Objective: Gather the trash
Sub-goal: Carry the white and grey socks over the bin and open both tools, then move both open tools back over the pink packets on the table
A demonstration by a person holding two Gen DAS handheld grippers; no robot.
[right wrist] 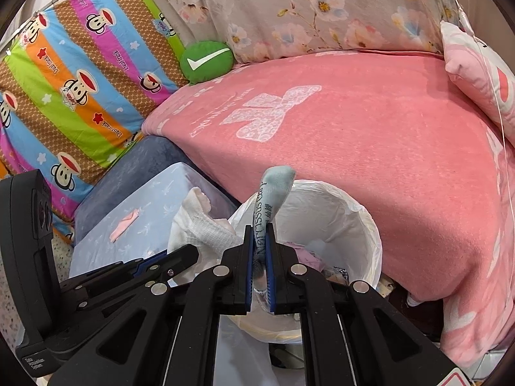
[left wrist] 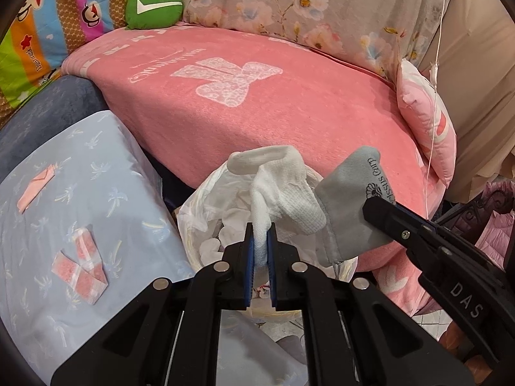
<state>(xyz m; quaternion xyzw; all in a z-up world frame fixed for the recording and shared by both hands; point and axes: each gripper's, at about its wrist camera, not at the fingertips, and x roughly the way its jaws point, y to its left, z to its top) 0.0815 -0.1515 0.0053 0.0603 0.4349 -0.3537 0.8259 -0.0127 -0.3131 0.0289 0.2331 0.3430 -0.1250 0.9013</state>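
Left wrist view
Left tongs: clamped on a white sock, above the mouth of the lined bin.
White sock: bunched, cuff up, touching the grey sock beside it.
Right tongs: entering from the right, pinching the grey sock near its printed edge.
Pink wrappers: lying flat on the pale blue box, left of the bin; one more farther up.
Bed: pink blanket behind the bin, green cushion at the far corner.

Right wrist view
Right tongs: closed on the grey sock, toe pointing up, over the bin.
Bin: white liner, crumpled scraps inside.
Left tongs: at left, gripping the white sock by the bin rim.
Pale blue box: left of the bin, one pink wrapper on top.
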